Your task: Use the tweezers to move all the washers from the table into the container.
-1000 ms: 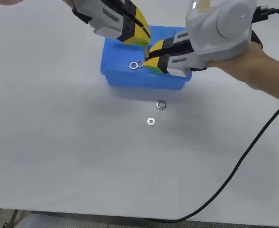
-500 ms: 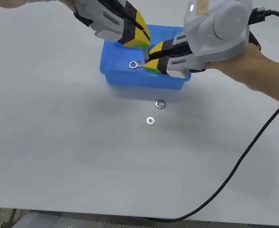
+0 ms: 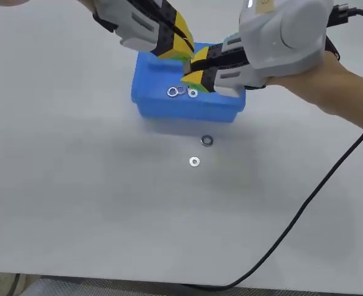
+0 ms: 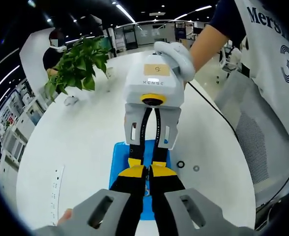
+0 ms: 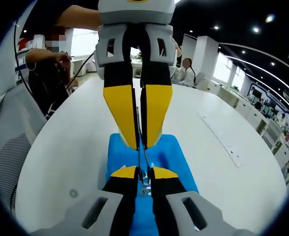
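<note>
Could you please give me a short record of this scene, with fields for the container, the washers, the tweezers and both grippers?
blue container: open top, on the white table
washers in container: three, lying close together
washers on table: two, apart, just in front of the container
tweezers: thin prongs between the jaws, above the container
left gripper: over the container, jaws closed on the tweezers
right gripper: facing it, jaws close together, grip unclear
black cable: trails across the table

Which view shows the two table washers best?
Head view: near washer and far washer lie clear before the blue container. Left gripper view shows them tiny beside it; right gripper view shows one, faintly.
</note>
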A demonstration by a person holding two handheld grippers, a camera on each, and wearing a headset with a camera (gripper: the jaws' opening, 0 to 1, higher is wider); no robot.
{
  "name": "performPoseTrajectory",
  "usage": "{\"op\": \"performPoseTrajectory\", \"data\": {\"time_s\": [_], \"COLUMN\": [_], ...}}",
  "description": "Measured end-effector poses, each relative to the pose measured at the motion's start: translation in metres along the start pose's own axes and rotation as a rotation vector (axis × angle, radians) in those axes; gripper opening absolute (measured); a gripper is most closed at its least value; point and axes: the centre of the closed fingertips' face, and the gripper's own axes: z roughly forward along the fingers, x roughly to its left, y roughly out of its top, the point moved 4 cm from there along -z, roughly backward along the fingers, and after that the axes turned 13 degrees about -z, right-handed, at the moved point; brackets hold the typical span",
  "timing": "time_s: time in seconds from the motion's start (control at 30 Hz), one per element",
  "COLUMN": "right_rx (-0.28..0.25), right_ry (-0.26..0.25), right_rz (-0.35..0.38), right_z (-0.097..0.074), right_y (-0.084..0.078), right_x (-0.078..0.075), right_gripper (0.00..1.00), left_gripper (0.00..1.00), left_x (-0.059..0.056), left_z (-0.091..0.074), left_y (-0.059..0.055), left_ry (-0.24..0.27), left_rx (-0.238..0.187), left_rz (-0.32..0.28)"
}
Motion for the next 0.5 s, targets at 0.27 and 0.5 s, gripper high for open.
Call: {"op": "performPoseTrajectory", "data": {"time_s": [0.27, 0.5], "right_rx": [-0.008, -0.013], "right_ry": [-0.001, -0.007], "right_rz": [-0.064, -0.098], "right_z": [-0.015, -0.032], "right_y": [0.020, 0.036], "right_x": [0.003, 0.009], "right_gripper": [0.10, 0.10], "left_gripper": [0.06, 0.06], "left_x": [-0.013, -0.027], "left_z": [-0.014, -0.026], "left_y": [0.016, 0.029], "left_ry": [0.001, 0.013], "left_rx": [-0.005, -0.023], "left_rz": [0.027, 0.045]}}
